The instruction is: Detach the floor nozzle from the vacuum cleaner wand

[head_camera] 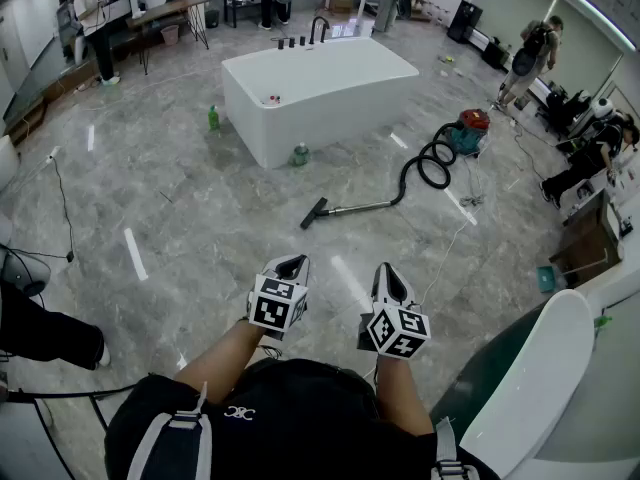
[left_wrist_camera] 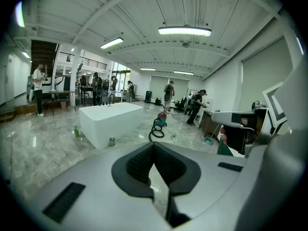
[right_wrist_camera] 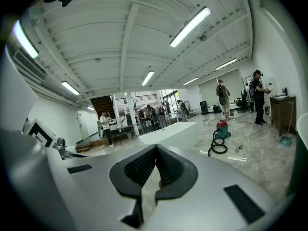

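The vacuum lies on the grey marble floor ahead of me. Its black floor nozzle [head_camera: 314, 213] sits at the near end of a thin metal wand [head_camera: 360, 207]. A black hose [head_camera: 428, 164] coils back to the red and teal canister [head_camera: 468, 131], which also shows far off in both gripper views [left_wrist_camera: 161, 119] [right_wrist_camera: 221, 129]. My left gripper [head_camera: 291, 265] and right gripper [head_camera: 388, 274] are held side by side close to my body, well short of the nozzle. Both are shut with nothing between the jaws.
A white bathtub [head_camera: 318, 93] stands beyond the vacuum, with a green bottle [head_camera: 213, 118] and a can [head_camera: 299, 155] on the floor beside it. A white curved tub edge [head_camera: 530, 388] is at my right. People [head_camera: 530, 58] stand around the room's edges, and cables run over the floor.
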A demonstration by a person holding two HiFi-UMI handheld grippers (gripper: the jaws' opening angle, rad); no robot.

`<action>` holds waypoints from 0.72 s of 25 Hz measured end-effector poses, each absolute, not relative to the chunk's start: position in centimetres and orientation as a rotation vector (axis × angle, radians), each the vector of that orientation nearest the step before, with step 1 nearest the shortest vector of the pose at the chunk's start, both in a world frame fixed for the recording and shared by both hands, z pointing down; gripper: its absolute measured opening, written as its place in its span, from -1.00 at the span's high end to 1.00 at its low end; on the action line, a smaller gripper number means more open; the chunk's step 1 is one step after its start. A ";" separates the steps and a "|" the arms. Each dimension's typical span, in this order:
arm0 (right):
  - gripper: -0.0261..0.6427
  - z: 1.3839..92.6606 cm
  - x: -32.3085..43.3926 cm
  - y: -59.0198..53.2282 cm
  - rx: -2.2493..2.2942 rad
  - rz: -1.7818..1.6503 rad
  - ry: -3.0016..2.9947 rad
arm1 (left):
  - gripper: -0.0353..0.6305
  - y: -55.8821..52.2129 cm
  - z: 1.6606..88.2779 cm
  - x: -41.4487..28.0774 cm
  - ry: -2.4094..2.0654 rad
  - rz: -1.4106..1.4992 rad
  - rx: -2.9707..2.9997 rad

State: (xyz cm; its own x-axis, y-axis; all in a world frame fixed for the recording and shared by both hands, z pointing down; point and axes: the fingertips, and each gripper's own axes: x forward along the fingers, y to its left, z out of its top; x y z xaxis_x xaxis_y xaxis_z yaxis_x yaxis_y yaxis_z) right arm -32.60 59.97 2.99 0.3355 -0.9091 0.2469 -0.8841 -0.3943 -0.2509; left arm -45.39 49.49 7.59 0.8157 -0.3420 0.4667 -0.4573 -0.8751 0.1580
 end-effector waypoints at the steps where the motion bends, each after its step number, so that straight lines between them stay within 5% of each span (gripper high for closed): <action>1: 0.90 3.4 -33.1 59.7 -2.509 -0.547 1.689 | 0.89 49.2 7.8 -45.6 -0.608 0.635 2.738; 18: 0.90 4.7 -32.0 53.5 -2.536 -0.557 1.759 | 0.89 43.5 9.5 -43.7 -0.578 0.679 2.705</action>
State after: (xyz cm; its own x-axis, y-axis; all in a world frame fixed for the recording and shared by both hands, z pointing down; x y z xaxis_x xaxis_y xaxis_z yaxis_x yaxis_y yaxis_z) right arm -32.01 53.46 4.67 0.3078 -0.9080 0.2843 -0.9061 -0.3709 -0.2035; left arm -43.73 43.48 9.46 0.8082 -0.3085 0.5017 -0.4464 -0.8765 0.1801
